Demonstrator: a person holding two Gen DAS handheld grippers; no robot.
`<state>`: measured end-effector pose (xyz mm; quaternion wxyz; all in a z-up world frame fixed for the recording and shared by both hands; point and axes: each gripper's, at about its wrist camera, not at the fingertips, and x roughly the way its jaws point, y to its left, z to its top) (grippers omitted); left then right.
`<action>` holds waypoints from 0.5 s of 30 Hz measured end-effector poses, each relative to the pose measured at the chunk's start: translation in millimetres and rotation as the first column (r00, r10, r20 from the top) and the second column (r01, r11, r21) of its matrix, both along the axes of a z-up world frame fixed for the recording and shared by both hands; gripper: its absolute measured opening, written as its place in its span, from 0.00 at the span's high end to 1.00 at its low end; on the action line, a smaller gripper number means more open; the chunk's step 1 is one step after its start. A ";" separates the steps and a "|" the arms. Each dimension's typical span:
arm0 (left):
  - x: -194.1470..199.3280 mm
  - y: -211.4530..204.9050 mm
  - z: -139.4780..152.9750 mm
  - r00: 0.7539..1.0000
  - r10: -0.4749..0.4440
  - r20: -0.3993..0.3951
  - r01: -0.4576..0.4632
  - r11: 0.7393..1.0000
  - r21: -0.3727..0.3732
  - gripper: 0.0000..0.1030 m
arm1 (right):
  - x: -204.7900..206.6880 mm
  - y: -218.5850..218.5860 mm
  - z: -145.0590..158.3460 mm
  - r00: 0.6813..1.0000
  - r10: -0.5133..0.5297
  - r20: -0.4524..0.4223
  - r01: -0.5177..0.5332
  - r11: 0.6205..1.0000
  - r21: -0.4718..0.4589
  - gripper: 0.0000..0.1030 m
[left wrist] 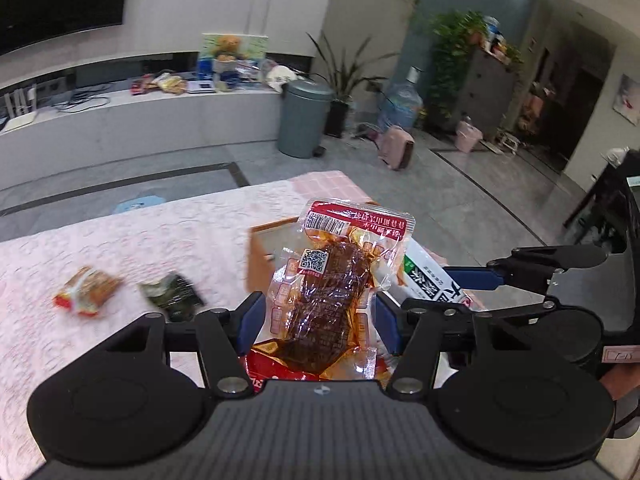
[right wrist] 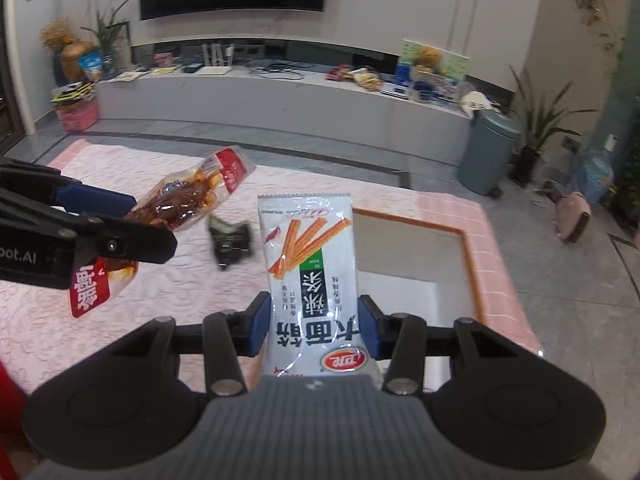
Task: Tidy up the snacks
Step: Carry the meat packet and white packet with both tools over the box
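Note:
My left gripper (left wrist: 318,312) is shut on a clear red-trimmed packet of brown braised meat (left wrist: 324,296), held above the table; the packet also shows in the right wrist view (right wrist: 188,200). My right gripper (right wrist: 314,316) is shut on a white spicy-strip packet (right wrist: 310,256), which also shows at the right of the left wrist view (left wrist: 428,280). An orange-rimmed box (right wrist: 468,248) with a pale inside stands just ahead of both grippers. A small orange snack packet (left wrist: 86,292) and a dark green one (left wrist: 174,294) lie on the pink tablecloth (left wrist: 120,240).
The table's far and right edges drop to a grey tiled floor. Beyond stand a grey bin (left wrist: 304,120), a potted plant (left wrist: 344,76), a water jug (left wrist: 400,106) and a long white TV bench (right wrist: 280,96) with clutter.

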<state>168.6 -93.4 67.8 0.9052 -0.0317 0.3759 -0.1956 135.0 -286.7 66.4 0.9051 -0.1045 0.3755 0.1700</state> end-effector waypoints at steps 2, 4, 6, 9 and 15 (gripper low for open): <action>10.8 -14.8 -4.5 0.999 -0.028 -0.015 0.028 1.000 0.004 0.36 | 5.7 -14.2 -2.3 1.000 -0.016 -0.005 0.015 1.000 -0.007 0.56; 22.6 -28.9 -11.4 0.998 -0.050 -0.037 0.050 0.999 0.010 0.36 | 14.0 -27.2 -7.1 0.999 -0.031 -0.013 0.031 0.999 -0.012 0.56; 34.0 -40.0 -17.8 0.996 -0.063 -0.058 0.064 0.998 0.017 0.36 | 22.8 -39.6 -13.8 0.998 -0.047 -0.030 0.047 0.999 -0.013 0.56; 51.2 -57.3 -29.3 0.993 -0.081 -0.086 0.084 0.996 0.037 0.36 | 34.0 -54.7 -26.9 0.996 -0.068 -0.058 0.067 0.997 -0.030 0.56; 77.9 -80.2 -57.8 0.981 -0.105 -0.162 0.117 0.991 0.070 0.36 | 60.2 -68.0 -57.8 0.988 -0.087 -0.125 0.080 0.995 -0.060 0.56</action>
